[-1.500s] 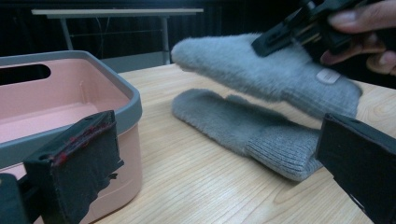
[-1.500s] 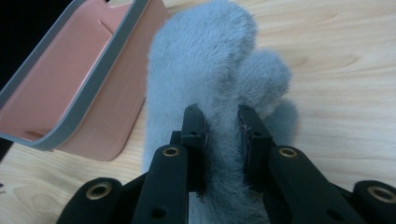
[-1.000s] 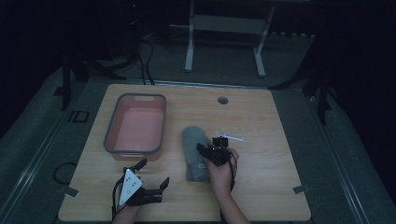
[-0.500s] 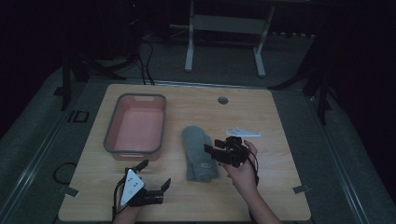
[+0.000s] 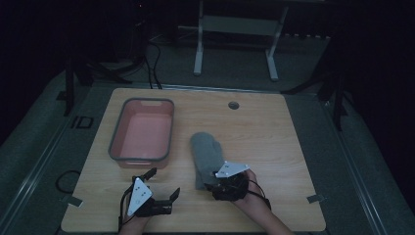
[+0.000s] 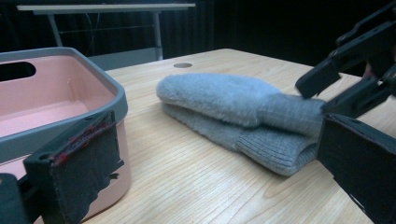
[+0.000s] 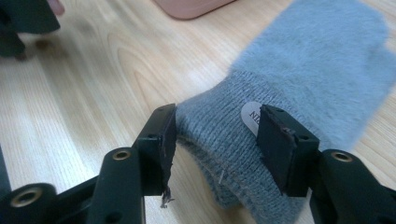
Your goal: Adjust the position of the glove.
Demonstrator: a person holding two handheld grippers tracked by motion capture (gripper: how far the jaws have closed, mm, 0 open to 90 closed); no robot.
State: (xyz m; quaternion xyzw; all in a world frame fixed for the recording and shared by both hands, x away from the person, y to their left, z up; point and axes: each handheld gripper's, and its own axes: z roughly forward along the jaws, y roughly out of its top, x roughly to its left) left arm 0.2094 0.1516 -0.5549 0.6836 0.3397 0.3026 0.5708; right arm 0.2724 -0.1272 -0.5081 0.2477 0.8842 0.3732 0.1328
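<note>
Two grey mittens (image 5: 204, 149) lie stacked mid-table, cuffs toward me. My right gripper (image 5: 211, 182) is at the near end of the stack. In the right gripper view (image 7: 215, 140) its jaws stand on either side of the knitted cuff (image 7: 219, 135), beside a white label (image 7: 250, 114). They have just been closing and the pads do not visibly squeeze the cuff. My left gripper (image 5: 164, 182) rests at the near left, open and holding nothing (image 6: 212, 154). It looks along the mittens (image 6: 224, 100) to the right gripper (image 6: 322, 93) at their cuffs.
A pink tub with a grey rim (image 5: 169, 128) stands left of the mittens, with nothing in it (image 6: 100, 77). A small round grommet (image 5: 233, 105) sits near the table's far edge. Bare wood runs to the right of the mittens. Beyond the table are dark floor and a stand.
My right gripper has moved from beside the mittens' right edge toward me, to their cuff end. The left gripper and the mittens have stayed put.
</note>
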